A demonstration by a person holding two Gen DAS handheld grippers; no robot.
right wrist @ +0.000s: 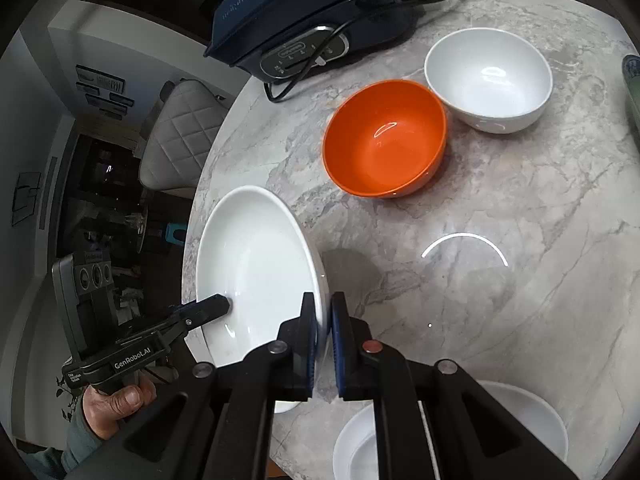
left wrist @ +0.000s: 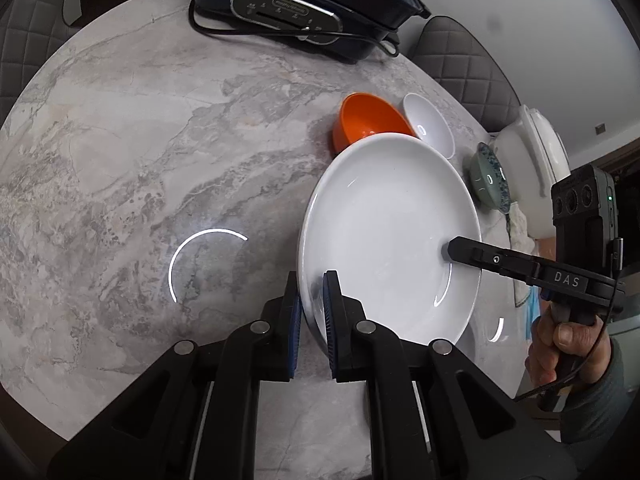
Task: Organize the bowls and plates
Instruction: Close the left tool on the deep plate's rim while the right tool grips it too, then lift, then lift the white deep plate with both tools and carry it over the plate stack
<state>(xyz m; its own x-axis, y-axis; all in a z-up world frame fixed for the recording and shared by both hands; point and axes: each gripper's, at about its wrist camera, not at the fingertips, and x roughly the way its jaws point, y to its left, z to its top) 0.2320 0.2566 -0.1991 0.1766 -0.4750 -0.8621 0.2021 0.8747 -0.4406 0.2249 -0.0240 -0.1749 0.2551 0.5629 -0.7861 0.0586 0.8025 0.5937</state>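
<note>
A large white plate (left wrist: 384, 220) (right wrist: 256, 264) is held tilted above the marble table (left wrist: 120, 160) by both grippers, one on each side of its rim. My left gripper (left wrist: 312, 304) is shut on its near rim; it shows at the plate's far side in the right wrist view (right wrist: 224, 304). My right gripper (right wrist: 325, 320) is shut on the opposite rim and shows in the left wrist view (left wrist: 448, 250). An orange bowl (left wrist: 368, 120) (right wrist: 386, 138) and a white bowl (left wrist: 428, 126) (right wrist: 488, 76) stand beyond.
A dark blue electric cooker (left wrist: 304, 0) (right wrist: 312, 20) with a cord stands at the far edge. A green patterned bowl (left wrist: 490, 180) and a white lidded pot (left wrist: 528, 164) stand at the right. White dishes (right wrist: 520, 432) lie under my right gripper. Quilted chairs (left wrist: 464, 60) ring the table.
</note>
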